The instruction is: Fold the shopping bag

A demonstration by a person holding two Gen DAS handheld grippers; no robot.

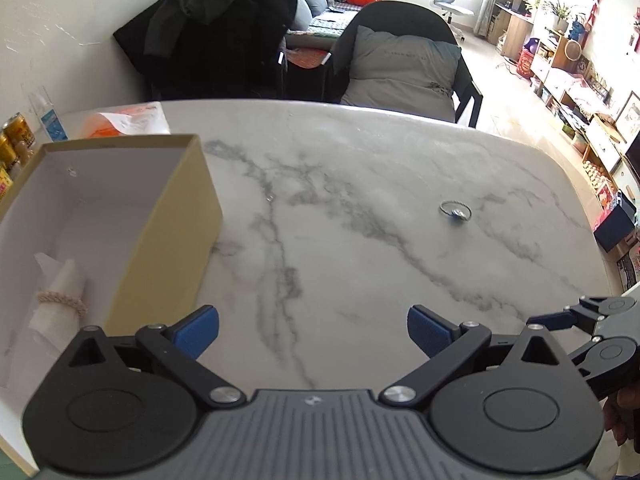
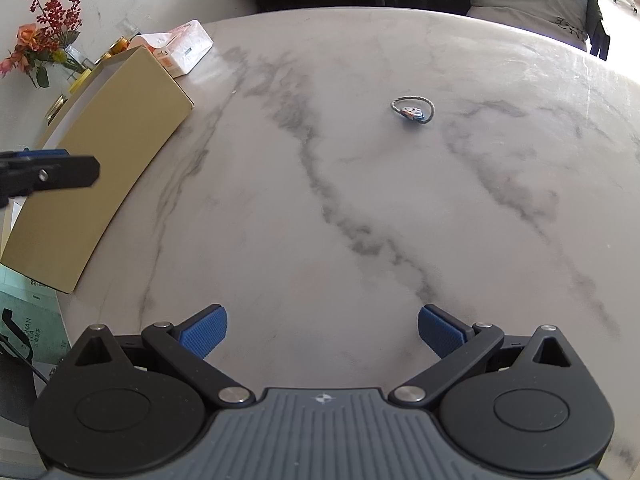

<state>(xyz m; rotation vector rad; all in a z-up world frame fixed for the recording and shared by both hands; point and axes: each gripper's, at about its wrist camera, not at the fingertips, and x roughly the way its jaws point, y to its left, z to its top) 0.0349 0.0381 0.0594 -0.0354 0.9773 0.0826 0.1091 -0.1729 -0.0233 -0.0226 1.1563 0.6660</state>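
Observation:
A pale green paper shopping bag (image 2: 28, 316) with printed lettering and a black handle lies flat at the table's near left edge, mostly cut off by the frame. My right gripper (image 2: 322, 332) hangs open over bare marble, to the right of the bag, nothing between its blue pads. My left gripper (image 1: 312, 332) is open too, above the marble beside a tan box (image 1: 168, 240). A fingertip of the left gripper (image 2: 48, 174) shows at the left edge of the right wrist view. The right gripper (image 1: 580, 320) appears at the far right of the left wrist view.
The tan box (image 2: 100, 160) is open, white inside, and holds a beaded bracelet (image 1: 60, 300) on rolled tissue. A small ring-shaped bracelet (image 2: 412, 110) lies mid-table. A tissue pack (image 2: 180, 48), cans and a flower vase (image 2: 52, 60) stand at the far left. Chairs (image 1: 400, 60) stand behind the marble table (image 1: 360, 200).

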